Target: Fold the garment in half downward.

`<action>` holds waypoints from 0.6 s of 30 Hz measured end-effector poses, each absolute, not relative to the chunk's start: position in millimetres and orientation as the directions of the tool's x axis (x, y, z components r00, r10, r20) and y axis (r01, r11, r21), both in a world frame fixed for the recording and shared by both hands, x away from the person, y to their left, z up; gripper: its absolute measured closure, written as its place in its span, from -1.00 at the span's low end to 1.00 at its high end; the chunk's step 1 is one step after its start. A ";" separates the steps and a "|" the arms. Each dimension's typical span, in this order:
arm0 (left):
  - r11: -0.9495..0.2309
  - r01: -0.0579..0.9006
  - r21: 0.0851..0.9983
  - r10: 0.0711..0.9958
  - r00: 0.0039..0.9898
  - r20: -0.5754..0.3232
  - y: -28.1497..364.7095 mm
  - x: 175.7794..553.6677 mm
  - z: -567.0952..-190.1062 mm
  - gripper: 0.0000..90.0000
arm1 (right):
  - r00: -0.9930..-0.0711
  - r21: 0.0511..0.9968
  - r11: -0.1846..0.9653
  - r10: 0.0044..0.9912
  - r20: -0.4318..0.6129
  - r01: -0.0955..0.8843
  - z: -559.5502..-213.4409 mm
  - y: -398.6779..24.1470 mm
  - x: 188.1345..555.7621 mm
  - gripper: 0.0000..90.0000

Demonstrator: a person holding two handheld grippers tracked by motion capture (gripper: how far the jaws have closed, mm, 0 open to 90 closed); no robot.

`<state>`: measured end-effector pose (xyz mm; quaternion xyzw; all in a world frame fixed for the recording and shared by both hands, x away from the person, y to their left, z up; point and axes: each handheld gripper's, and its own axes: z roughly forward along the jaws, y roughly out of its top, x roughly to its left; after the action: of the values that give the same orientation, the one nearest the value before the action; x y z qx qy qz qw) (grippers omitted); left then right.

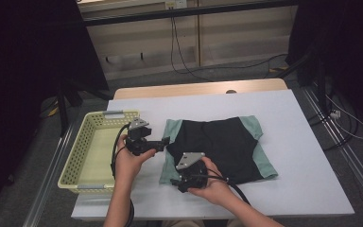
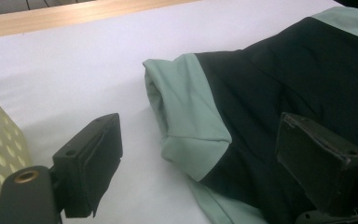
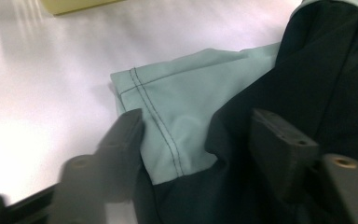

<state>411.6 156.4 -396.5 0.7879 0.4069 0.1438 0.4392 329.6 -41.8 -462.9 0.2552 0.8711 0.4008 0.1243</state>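
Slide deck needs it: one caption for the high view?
A person's left gripper and right gripper, both open, approach a folded black-and-green shirt beside a yellow basket.

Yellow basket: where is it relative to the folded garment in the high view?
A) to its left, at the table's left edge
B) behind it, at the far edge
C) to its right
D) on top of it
A: the yellow perforated basket stands at the left edge of the white table, beside the folded black and mint-green garment, with the left tool between them.
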 end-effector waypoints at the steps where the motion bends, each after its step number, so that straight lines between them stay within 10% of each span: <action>1: -0.282 0.515 0.809 0.768 0.627 -0.131 156.3 411.4 -396.5 -0.66 | -0.838 0.763 0.544 0.546 -0.008 0.348 -462.9 -42.2 329.7 0.08; 7: -0.292 0.515 0.806 0.765 0.631 -0.126 155.0 411.6 -397.4 -0.66 | -0.816 0.770 0.529 0.577 -0.017 0.358 -462.1 -46.5 335.1 0.65; 18: -0.286 0.503 0.815 0.765 0.633 -0.122 153.5 413.2 -395.3 -0.66 | -0.868 0.749 0.556 0.495 0.050 0.360 -453.4 -58.6 325.9 0.83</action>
<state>413.2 153.5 -395.3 0.7882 0.4021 0.1481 0.4417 325.9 -58.6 -453.4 0.2435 0.8780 0.4037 0.0833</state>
